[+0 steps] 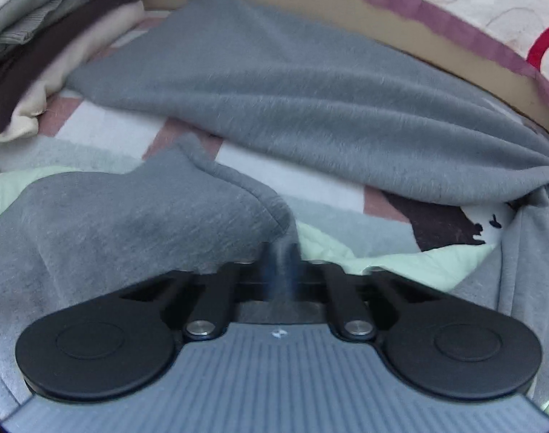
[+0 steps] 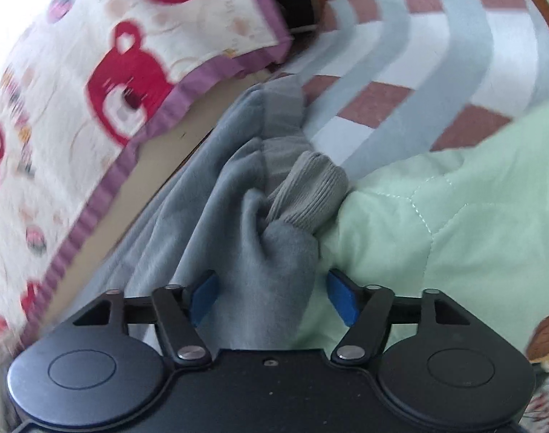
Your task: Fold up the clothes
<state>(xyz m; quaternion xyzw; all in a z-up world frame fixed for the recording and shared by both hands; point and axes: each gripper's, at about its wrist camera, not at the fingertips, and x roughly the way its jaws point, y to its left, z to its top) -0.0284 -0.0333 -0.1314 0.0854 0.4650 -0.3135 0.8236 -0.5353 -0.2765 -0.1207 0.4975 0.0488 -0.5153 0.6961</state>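
Observation:
A grey fleece sweatshirt (image 1: pixel 310 83) lies spread and rumpled over the bed. In the left wrist view a fold of it (image 1: pixel 159 213) rises to my left gripper (image 1: pixel 282 263), which is shut on a pinch of that grey cloth. In the right wrist view a bunched sleeve (image 2: pixel 271 270) with a ribbed cuff (image 2: pixel 310 187) runs away from me. My right gripper (image 2: pixel 272 299) stands open, its blue pads (image 2: pixel 202 299) wide on either side of the sleeve and not pressing it.
A stack of folded clothes (image 1: pixel 40 36) sits at the far left of the bed. A checked sheet (image 2: pixel 418 54) and a pale green quilt (image 2: pixel 455 216) lie under the garment. A bear-print blanket (image 2: pixel 76 90) with a purple border hangs beyond a cardboard edge (image 1: pixel 346 11).

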